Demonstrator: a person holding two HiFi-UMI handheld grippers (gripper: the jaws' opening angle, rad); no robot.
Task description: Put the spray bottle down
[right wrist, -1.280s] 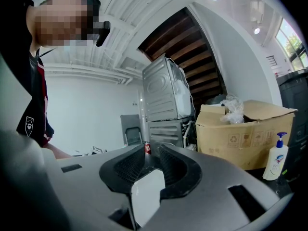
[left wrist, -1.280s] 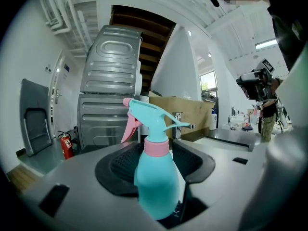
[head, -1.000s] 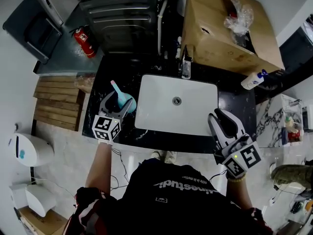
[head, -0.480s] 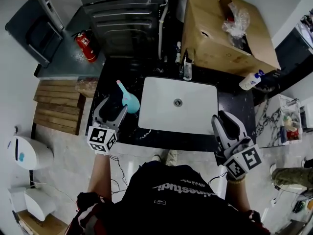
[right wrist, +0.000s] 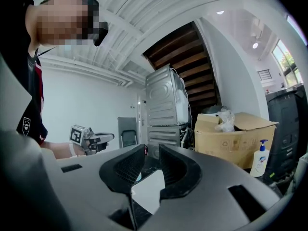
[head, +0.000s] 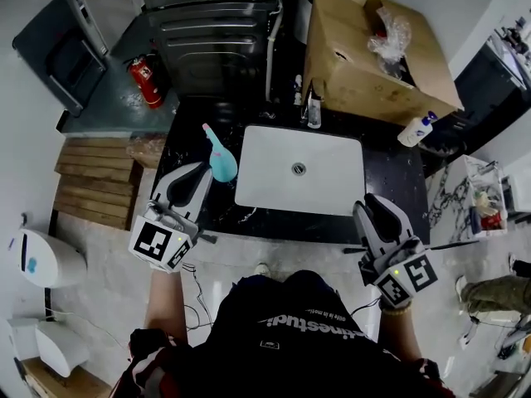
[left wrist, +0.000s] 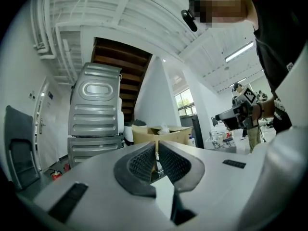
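Note:
The teal spray bottle [head: 221, 161] stands upright on the black counter [head: 184, 131], just left of the white sink [head: 274, 185]. My left gripper [head: 195, 177] is off the bottle, a little nearer me and raised. Its jaws are closing, with only a thin slit and nothing between them in the left gripper view [left wrist: 157, 149]. My right gripper [head: 380, 207] hovers over the counter's front right corner. A narrow gap shows between its jaws [right wrist: 152, 152], with nothing in it. The bottle does not show in either gripper view.
A faucet [head: 313, 106] stands behind the sink. An open cardboard box [head: 373, 73] sits at the back right with a soap dispenser [head: 414, 131] beside it. A grey machine [head: 207, 23], a fire extinguisher [head: 143, 80] and wooden slats [head: 95, 181] lie to the left.
My left gripper had its open jaws around the bottle, then drew back toward me and rose, and its jaws came together. The bottle stays on the counter. The right gripper shifted slightly.

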